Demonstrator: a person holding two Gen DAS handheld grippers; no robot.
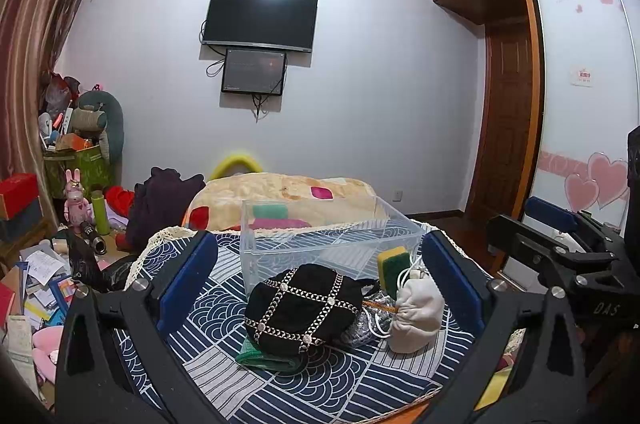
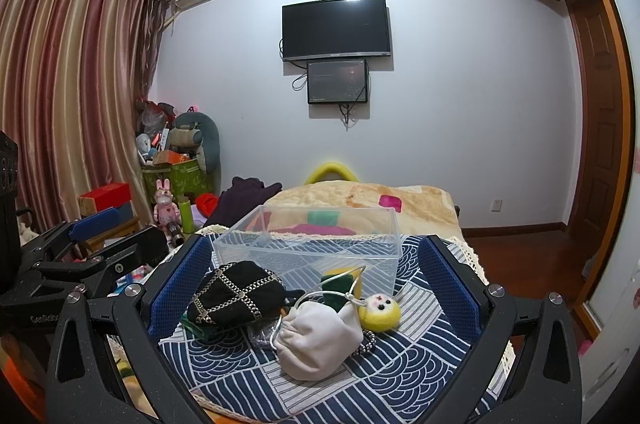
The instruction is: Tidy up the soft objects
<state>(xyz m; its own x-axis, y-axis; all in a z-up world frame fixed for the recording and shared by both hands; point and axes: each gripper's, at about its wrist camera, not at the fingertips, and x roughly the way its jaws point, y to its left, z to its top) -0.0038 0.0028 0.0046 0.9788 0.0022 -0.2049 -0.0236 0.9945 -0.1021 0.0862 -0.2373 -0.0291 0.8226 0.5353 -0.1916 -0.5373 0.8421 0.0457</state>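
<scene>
A black pouch with a gold lattice (image 1: 300, 312) (image 2: 234, 294) lies on the blue patterned cloth (image 1: 320, 392) (image 2: 400, 376), on top of a green cloth (image 1: 264, 360). A white drawstring bag (image 1: 416, 316) (image 2: 320, 340) lies to its right. A yellow-green sponge (image 1: 394, 264) (image 2: 344, 284) leans on the clear plastic bin (image 1: 332, 236) (image 2: 308, 244) behind them. A yellow felt ball with a face (image 2: 380, 312) lies right of the bag. My left gripper (image 1: 320, 264) is open and empty, with the pouch between its fingers. My right gripper (image 2: 316, 264) is open and empty around the bag.
A bed with a beige blanket (image 1: 280, 196) (image 2: 360, 200) lies behind the bin. Toys, boxes and papers clutter the floor at the left (image 1: 48, 264) (image 2: 168, 208). Wooden floor and a wardrobe (image 2: 600, 144) are at the right. The right gripper shows at the left view's right edge (image 1: 560, 248).
</scene>
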